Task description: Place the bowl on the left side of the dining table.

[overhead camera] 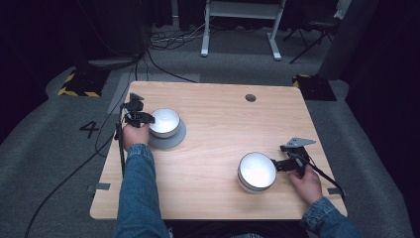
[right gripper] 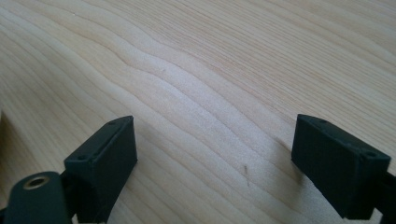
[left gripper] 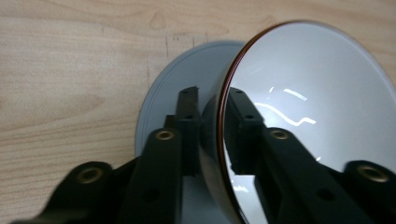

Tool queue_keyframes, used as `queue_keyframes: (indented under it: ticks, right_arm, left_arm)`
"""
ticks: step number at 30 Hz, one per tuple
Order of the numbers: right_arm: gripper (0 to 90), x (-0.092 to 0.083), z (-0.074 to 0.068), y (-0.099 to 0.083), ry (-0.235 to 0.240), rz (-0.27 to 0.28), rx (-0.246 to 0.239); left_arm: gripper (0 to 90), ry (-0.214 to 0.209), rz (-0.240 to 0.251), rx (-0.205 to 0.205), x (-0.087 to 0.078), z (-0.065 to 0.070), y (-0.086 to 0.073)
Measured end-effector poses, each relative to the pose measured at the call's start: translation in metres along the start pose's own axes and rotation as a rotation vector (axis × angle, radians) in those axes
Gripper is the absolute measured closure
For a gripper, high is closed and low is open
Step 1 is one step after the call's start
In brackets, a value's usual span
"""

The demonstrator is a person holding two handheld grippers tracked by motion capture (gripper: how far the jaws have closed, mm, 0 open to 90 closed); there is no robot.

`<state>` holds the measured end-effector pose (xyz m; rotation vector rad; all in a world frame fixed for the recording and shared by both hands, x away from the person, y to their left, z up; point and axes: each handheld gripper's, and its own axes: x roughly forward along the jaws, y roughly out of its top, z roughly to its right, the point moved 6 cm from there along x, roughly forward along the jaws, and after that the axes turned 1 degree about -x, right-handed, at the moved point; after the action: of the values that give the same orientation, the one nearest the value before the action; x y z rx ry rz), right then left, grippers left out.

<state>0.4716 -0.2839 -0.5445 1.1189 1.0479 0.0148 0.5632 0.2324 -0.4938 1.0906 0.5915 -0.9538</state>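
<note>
Pinching the rim of a white bowl (left gripper: 317, 93), the left gripper (overhead camera: 140, 117) sat at the left middle of the high view, one jaw inside the bowl and the other outside against its dark outer wall, closed on that thin edge. In the left gripper view the bowl looked tipped, its rim running up through the centre of the frame, with a grey plate (left gripper: 173, 79) showing beneath and to the left of it. From above, that bowl (overhead camera: 164, 122) rested on or just over the grey plate (overhead camera: 171, 142) on the wooden table (overhead camera: 223, 124).

A second white bowl (overhead camera: 256, 171) stood at the lower right of the high view, with the right gripper (overhead camera: 283, 165) just beside its right edge. In the right gripper view the jaws stood wide apart over bare wood, holding nothing.

The step in hand seemed to be handling the left bowl at the plate, either setting it down or lifting it off. The next move would call for keeping the pinch firm on the slippery rim and keeping the bowl level, while the right gripper closed on the other bowl's rim
</note>
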Motion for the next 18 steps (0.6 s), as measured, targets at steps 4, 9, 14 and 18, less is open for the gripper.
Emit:
queue_keyframes:
  ticks: [4, 9, 14, 18]
  right_arm:
    - [14.2, 0.0, 0.0, 0.0, 0.0, 0.0, 0.0]
    - [14.2, 0.0, 0.0, 0.0, 0.001, 0.001, -0.002]
    - [14.2, 0.0, 0.0, 0.0, 0.0, 0.0, 0.0]
    - [14.2, 0.0, 0.0, 0.0, 0.0, 0.0, 0.0]
  left_arm:
    - [64.3, 0.036, 0.02, 0.044, -0.01, 0.002, 0.004]
    - [55.3, 0.036, 0.067, 0.076, -0.024, 0.007, 0.007]
    - [53.4, 0.028, 0.084, 0.101, -0.036, 0.016, 0.006]
    - [52.1, 0.036, 0.102, 0.142, -0.047, 0.022, 0.004]
